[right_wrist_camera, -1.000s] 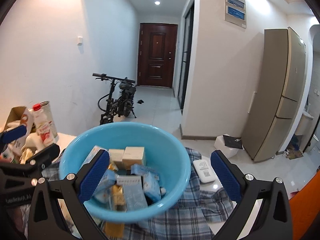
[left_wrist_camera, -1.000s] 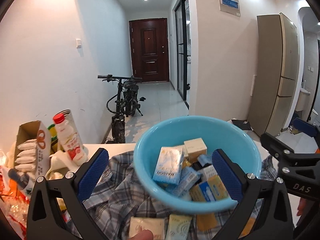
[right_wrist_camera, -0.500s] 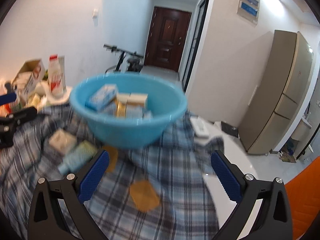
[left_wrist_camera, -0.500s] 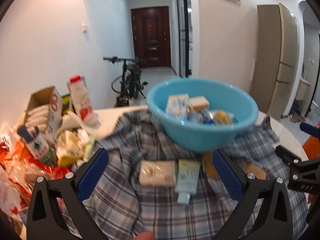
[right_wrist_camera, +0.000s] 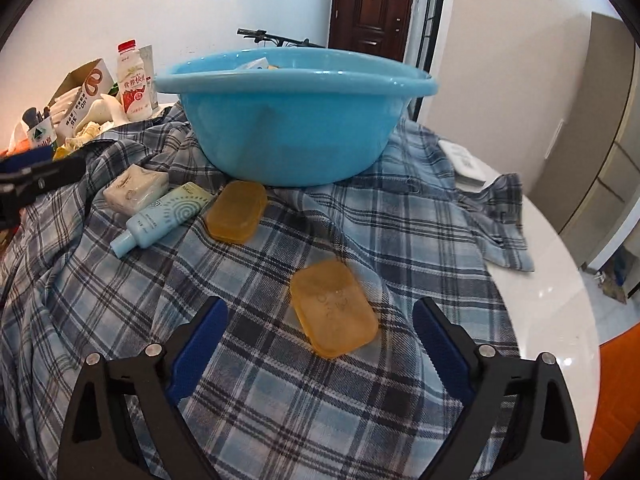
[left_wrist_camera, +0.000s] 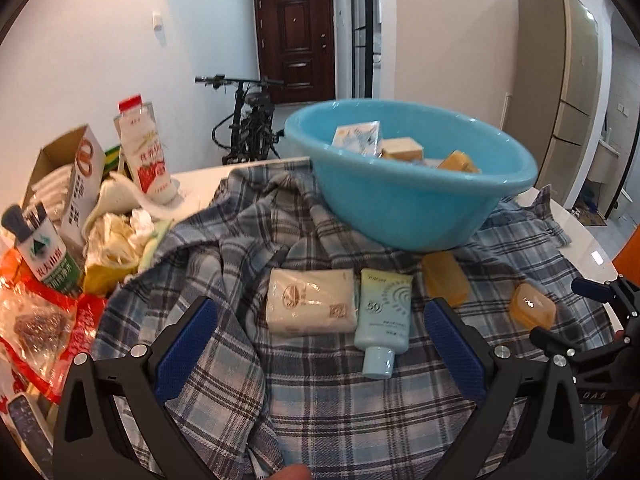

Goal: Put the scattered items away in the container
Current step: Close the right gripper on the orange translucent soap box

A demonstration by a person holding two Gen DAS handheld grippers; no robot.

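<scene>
Nearest, the left gripper (left_wrist_camera: 320, 320) is hanging released at the bottom of its frame, jaws wide apart with nothing between them, over a plaid shirt (left_wrist_camera: 320, 408) that is covering the table (right_wrist_camera: 560, 288). Likewise the right gripper (right_wrist_camera: 320, 328) is spreading its jaws, empty, low in its own view, with an amber soap (right_wrist_camera: 333, 308) lying just ahead between the fingers, a little right of centre. Farther on in the left view, a white packet (left_wrist_camera: 311, 306) and a blue tube (left_wrist_camera: 382, 322) are lying side by side and touching at mid-frame, the tube's cap pointing toward the camera. A second soap (left_wrist_camera: 446, 283) is sitting just right of the tube, close to the foot of the basin (left_wrist_camera: 408, 200). Beyond them the basin is resting on the shirt in the upper centre, holding several small boxes (left_wrist_camera: 358, 138). At the left edge, a milk bottle (left_wrist_camera: 144, 152), a carton (left_wrist_camera: 70, 184) and crumpled wrappers (left_wrist_camera: 116, 240) are crowding together. At the back a bike (left_wrist_camera: 250, 120) is leaning near a dark door (left_wrist_camera: 294, 40).
</scene>
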